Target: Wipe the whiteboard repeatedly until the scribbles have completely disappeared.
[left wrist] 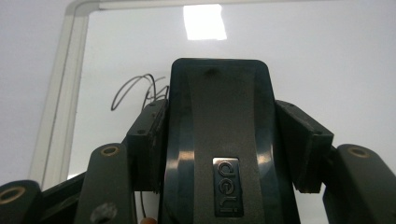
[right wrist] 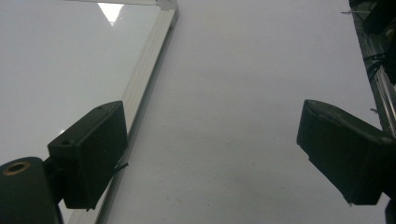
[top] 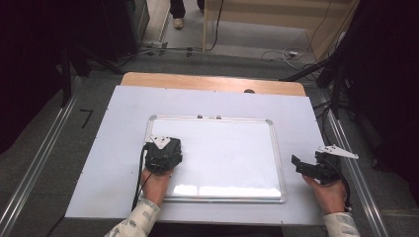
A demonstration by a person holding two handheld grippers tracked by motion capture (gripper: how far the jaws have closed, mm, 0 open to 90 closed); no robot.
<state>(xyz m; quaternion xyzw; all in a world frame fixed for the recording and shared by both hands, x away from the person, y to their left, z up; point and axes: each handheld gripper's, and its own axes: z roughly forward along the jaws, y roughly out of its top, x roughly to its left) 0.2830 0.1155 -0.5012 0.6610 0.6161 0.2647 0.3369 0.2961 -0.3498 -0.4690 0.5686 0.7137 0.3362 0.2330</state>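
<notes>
L claw (left wrist: 224,154) clamped a black plastic whiteboard eraser (left wrist: 219,135) on the silver-framed white whiteboard (top: 276,148) nr its left edge; R claw (right wrist: 212,161) gaped, holding nothing, over bench's right edge.

The high view is dim and soft, with dark, nearly black corners at the upper left and right. The white surface (top: 113,148) takes most of the light. Overhead light glares in a bright band along the near edge of the whiteboard (top: 217,190). In the left gripper view a bright square reflection of a ceiling light sits on the whiteboard (left wrist: 204,22), and the black eraser (left wrist: 219,140) close to the lens looks dark with faint sheen. In the right gripper view a small bright triangle of glare shows at the top left, and the close jaws are dark and slightly blurred.
</notes>
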